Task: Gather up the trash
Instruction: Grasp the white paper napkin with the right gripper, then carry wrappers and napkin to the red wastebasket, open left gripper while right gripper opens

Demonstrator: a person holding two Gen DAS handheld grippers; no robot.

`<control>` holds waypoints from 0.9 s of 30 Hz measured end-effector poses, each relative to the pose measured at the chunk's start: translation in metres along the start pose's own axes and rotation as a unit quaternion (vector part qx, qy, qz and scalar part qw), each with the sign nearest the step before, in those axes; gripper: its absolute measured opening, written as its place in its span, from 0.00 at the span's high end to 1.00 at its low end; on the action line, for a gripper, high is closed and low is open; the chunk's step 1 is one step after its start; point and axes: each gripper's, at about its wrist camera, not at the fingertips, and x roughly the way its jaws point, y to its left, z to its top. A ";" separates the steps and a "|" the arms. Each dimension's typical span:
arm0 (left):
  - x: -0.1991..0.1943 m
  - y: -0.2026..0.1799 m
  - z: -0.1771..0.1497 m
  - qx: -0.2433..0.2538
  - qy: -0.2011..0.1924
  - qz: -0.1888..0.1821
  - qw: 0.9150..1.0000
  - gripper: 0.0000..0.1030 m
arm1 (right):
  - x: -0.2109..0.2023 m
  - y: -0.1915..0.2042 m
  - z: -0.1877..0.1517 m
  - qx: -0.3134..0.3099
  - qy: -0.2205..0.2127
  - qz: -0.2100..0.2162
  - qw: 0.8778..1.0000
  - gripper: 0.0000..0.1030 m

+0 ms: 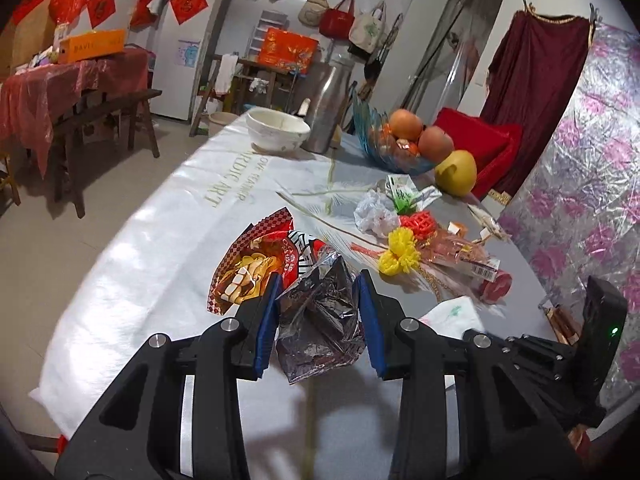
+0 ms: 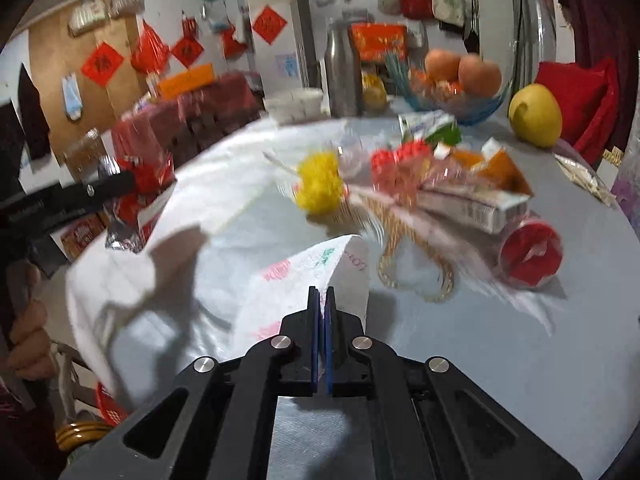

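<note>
Looking across the round bench (image 1: 168, 208) under its white printed cloth, we see the near left part bare out to the curved rim, with open floor beyond; on the right a flower-patterned foil sheet (image 1: 592, 184) stands close against the edge. At the far side sit a white bowl (image 1: 278, 130), a metal flask (image 1: 326, 110), a blue glass fruit bowl (image 1: 384, 148) with oranges, and a yellow pomelo (image 1: 456, 173). A heap of trash fills the middle right: a crumpled clear plastic bag (image 1: 374, 214), a red mesh piece (image 1: 418, 222), a yellow pompom (image 1: 400, 252) and a red-lidded cup (image 1: 498, 285) lying on its side.

In our left hand (image 2: 28, 332), the left gripper (image 1: 318, 320) tilts down toward the bench. Its blue-padded fingers (image 1: 266, 324) stand partly apart, pressing on a crumpled red snack bag (image 1: 316, 312) whose silver lining shows between them; the printed end sticks out beyond the tips.

The right gripper (image 2: 322, 308) also points down, low over the near right of the bench. Its fingers are together, with the edge of a white printed tissue (image 2: 288, 292) pinched between the tips. That view is blurred, so we cannot tell how much of the tissue is caught.
</note>
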 end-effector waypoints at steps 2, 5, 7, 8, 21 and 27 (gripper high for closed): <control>-0.010 0.001 0.001 0.000 -0.007 0.004 1.000 0.63 | -0.013 -0.003 0.005 0.010 -0.016 0.013 1.000 0.97; -0.028 0.003 0.003 0.003 -0.016 0.010 1.000 0.63 | -0.026 -0.002 0.011 0.016 -0.028 0.033 0.999 0.97; -0.041 0.004 0.003 0.004 -0.019 0.015 1.000 0.63 | -0.034 -0.001 0.012 0.019 -0.034 0.040 0.998 0.97; -0.047 0.006 0.002 0.005 -0.020 0.017 1.000 0.63 | -0.039 0.000 0.013 0.019 -0.039 0.044 0.998 0.97; -0.146 0.065 -0.047 0.017 0.011 0.120 0.993 0.63 | -0.092 0.046 0.010 -0.016 -0.077 0.078 0.994 0.97; -0.158 0.135 -0.100 -0.034 0.078 0.163 0.983 0.63 | -0.093 0.088 0.005 -0.044 -0.059 0.107 0.992 0.97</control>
